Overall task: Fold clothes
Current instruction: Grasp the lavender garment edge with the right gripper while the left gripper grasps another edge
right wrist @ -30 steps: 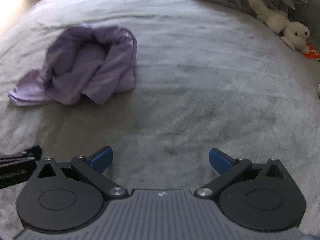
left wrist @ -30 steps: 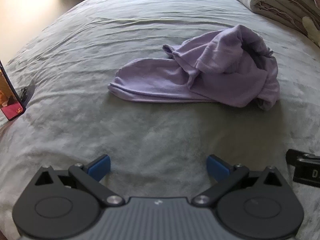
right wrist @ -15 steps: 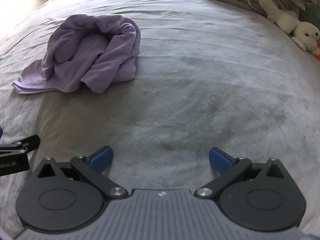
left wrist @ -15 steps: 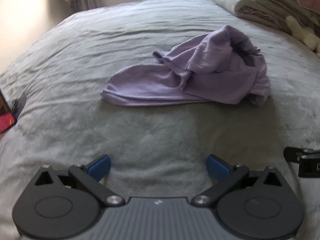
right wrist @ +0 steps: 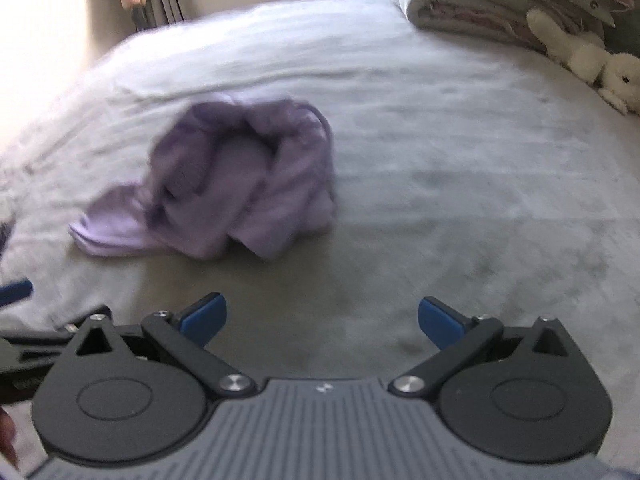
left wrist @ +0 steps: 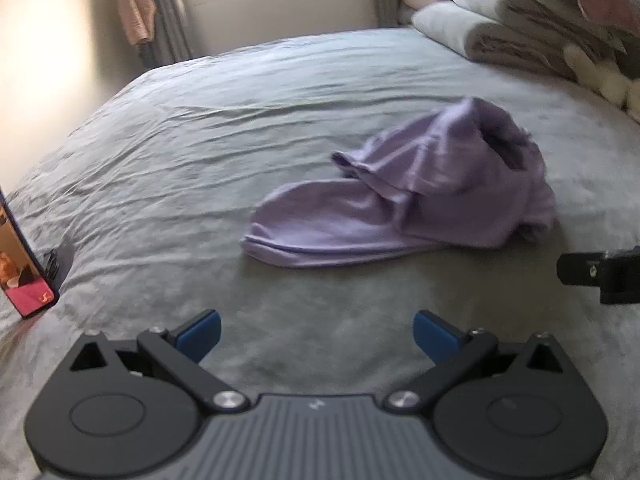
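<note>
You are holding both grippers over the near edge of the bed (left wrist: 168,168), left gripper (left wrist: 316,332) and right gripper (right wrist: 322,322) with fingers spread wide, gripping nothing. The crumpled purple garment (left wrist: 416,200) is lying mid-bed, well apart from both.

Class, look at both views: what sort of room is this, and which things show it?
Most likely a bedroom: a wide bed with a grey cover, stacked folded bedding, and a soft toy.

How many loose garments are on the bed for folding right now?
1: a crumpled purple garment lies mid-bed on the grey cover, ahead of both open grippers. Anything beneath it is hidden.
</note>
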Tool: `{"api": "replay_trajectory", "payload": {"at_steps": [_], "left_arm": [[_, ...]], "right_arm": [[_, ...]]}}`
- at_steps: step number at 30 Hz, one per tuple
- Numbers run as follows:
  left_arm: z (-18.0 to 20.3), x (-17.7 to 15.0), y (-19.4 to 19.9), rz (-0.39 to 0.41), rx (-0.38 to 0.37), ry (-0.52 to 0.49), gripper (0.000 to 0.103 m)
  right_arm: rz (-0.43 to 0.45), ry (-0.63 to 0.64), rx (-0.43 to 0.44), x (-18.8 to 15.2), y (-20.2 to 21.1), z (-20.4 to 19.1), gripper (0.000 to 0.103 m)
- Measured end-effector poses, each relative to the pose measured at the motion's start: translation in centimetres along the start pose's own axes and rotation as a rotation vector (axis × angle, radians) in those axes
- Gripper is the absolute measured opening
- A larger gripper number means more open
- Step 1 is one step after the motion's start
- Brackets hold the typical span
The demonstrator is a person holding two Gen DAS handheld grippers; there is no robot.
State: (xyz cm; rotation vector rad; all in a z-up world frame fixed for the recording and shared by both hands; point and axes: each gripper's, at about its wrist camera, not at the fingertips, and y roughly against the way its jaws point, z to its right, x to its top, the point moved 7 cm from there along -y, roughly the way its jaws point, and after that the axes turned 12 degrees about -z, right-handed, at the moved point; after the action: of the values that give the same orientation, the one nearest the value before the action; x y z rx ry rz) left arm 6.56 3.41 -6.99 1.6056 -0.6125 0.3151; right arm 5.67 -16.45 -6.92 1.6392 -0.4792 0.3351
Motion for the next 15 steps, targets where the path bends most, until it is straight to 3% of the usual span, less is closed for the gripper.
{"api": "replay_trajectory", "payload": {"at_steps": [6,15], "left_arm": [[-1.6,0.5,-1.2,0.02,-0.076,0.121,0.102],[-2.1,2.1,-1.3,0.081,-0.121,0.18,0.102]], "right_arm": [[0.065,-0.05,0.007,1.0,-0.3,-1.0,0.093],[0.119,-0.101,0.021,2.7,-1.8,-0.6,0.075]]}}
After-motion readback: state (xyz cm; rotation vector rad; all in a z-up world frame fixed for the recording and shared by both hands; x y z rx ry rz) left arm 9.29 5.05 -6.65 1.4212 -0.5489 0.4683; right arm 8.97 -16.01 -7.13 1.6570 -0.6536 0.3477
